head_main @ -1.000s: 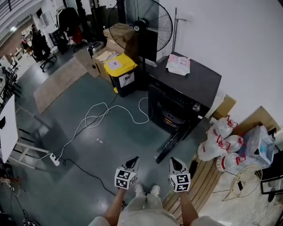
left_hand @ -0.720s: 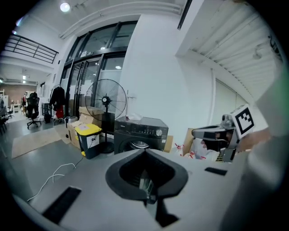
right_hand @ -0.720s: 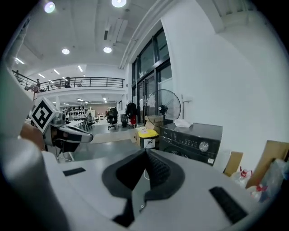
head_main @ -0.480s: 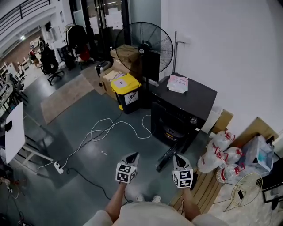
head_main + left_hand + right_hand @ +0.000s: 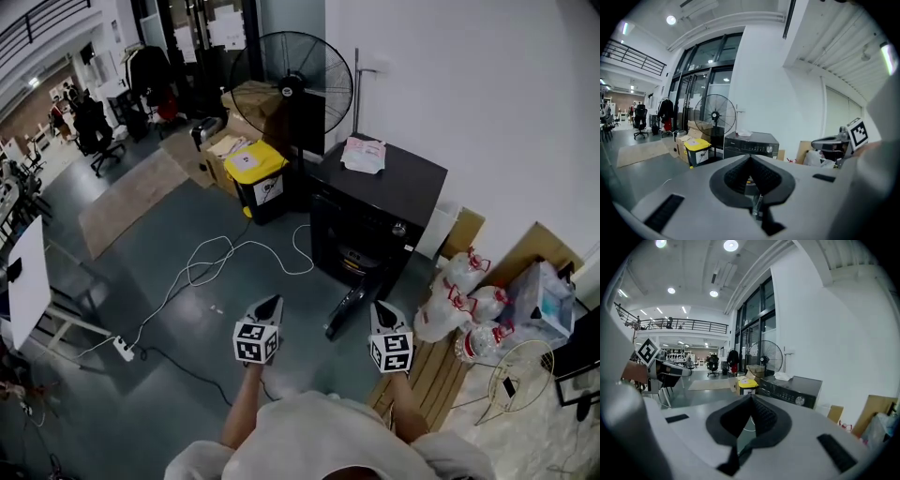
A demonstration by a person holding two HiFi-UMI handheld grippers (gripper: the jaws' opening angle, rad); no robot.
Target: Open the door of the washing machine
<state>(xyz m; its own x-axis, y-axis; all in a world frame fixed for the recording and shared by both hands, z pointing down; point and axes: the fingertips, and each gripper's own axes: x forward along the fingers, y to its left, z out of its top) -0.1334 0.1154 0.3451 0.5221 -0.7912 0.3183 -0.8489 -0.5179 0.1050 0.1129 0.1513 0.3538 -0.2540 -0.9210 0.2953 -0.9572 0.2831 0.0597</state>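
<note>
In the head view, the washing machine (image 5: 394, 187) stands against the white wall, ahead of the person and a little to the right. Its door (image 5: 349, 307) appears to be swung out from the front already. The door shows edge-on, with its long side running from the machine toward the person. The right gripper (image 5: 379, 307) is the nearer one, its tip just beside the door's free end. The left gripper (image 5: 273, 302) sits further to the left over bare floor. Both point forward, toward the machine.

In the left gripper view, the left gripper (image 5: 750, 158) has its jaws pressed together with nothing between them. The washing machine (image 5: 751, 142) lies straight ahead, beyond the jaw tips and well apart from them. The door itself is hidden behind the jaws.

In the right gripper view, the right gripper (image 5: 751, 399) also has its jaws closed at the tip and holds nothing. The washing machine (image 5: 790, 389) sits ahead and off to the right, so any reach from this side would have to go forward and rightward
</note>
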